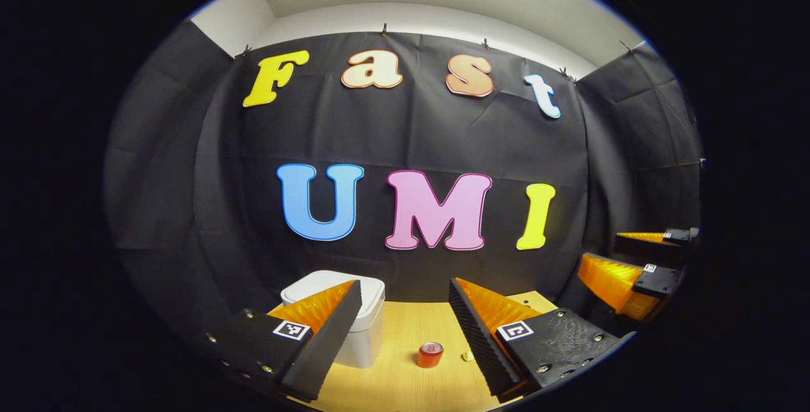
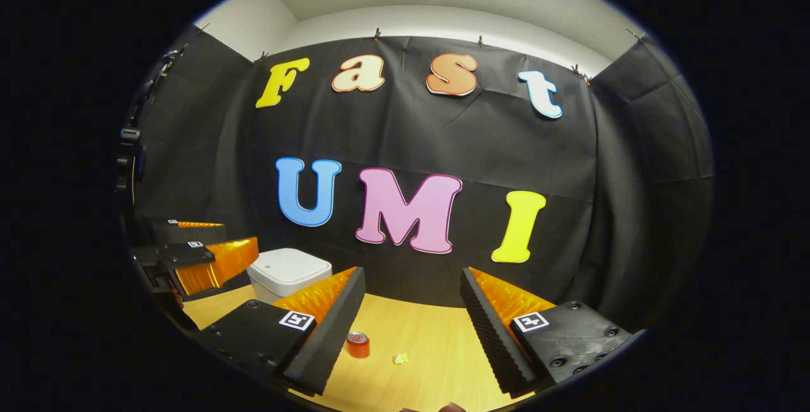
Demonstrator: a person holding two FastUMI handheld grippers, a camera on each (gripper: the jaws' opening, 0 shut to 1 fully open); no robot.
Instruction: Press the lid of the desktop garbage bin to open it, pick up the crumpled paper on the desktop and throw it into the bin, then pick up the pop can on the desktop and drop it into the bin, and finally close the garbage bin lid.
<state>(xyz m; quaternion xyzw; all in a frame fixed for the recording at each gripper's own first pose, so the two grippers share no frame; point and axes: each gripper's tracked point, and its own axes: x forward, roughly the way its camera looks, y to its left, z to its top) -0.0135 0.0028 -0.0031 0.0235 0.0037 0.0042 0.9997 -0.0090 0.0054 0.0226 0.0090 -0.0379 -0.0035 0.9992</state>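
Nothing done: bin lid (image 2: 288,266) closed, pop can (image 1: 430,355) and crumpled paper (image 2: 400,358) untouched (both grippers (image 1: 405,330) (image 2: 411,326) released).

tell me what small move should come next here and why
Probably bring the left gripper forward and down onto the bin lid to press it. The lid looks closed, the pop can and crumpled paper lie untouched on the desktop, both grippers are open and empty, and the bin sits nearest the left one.
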